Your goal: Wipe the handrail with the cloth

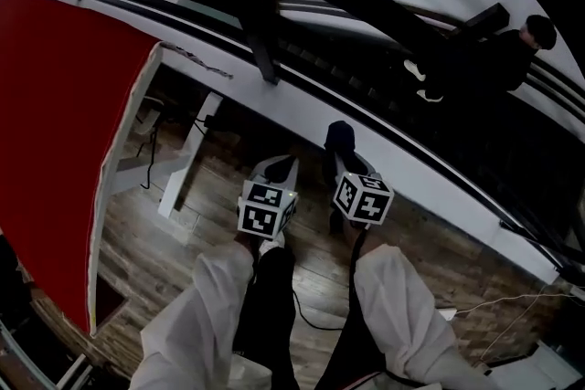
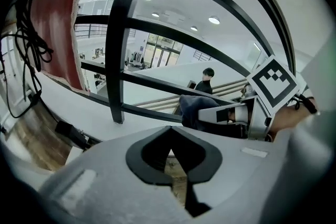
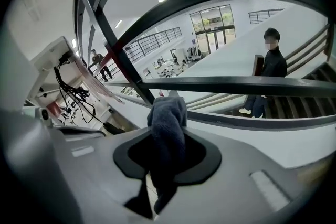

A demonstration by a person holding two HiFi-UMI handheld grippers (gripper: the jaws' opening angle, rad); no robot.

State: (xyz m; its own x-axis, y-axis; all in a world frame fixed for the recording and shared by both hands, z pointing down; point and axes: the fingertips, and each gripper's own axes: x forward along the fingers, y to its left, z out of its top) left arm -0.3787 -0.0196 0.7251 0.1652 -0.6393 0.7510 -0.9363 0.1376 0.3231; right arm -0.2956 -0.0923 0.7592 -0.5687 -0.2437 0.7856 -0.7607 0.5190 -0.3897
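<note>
The black handrail (image 1: 366, 6) curves across the top of the head view, with an upright post (image 1: 249, 5) and lower rails. My right gripper (image 1: 344, 156) is shut on a dark blue cloth (image 1: 340, 136), held up just short of the rails. In the right gripper view the cloth (image 3: 168, 126) stands up between the jaws, below a horizontal rail (image 3: 236, 85). My left gripper (image 1: 278, 167) is beside it on the left, shut and holding nothing. The left gripper view has its shut jaws (image 2: 170, 136) under the rails (image 2: 173, 34), with the cloth (image 2: 191, 107) to the right.
A white ledge (image 1: 411, 187) runs under the railing. A red panel (image 1: 55, 123) fills the left. Beyond the rails a person (image 1: 512, 50) stands on stairs. Cables (image 1: 311, 317) lie on the wood floor by the white trouser legs, and a white stand (image 1: 187, 171) is left.
</note>
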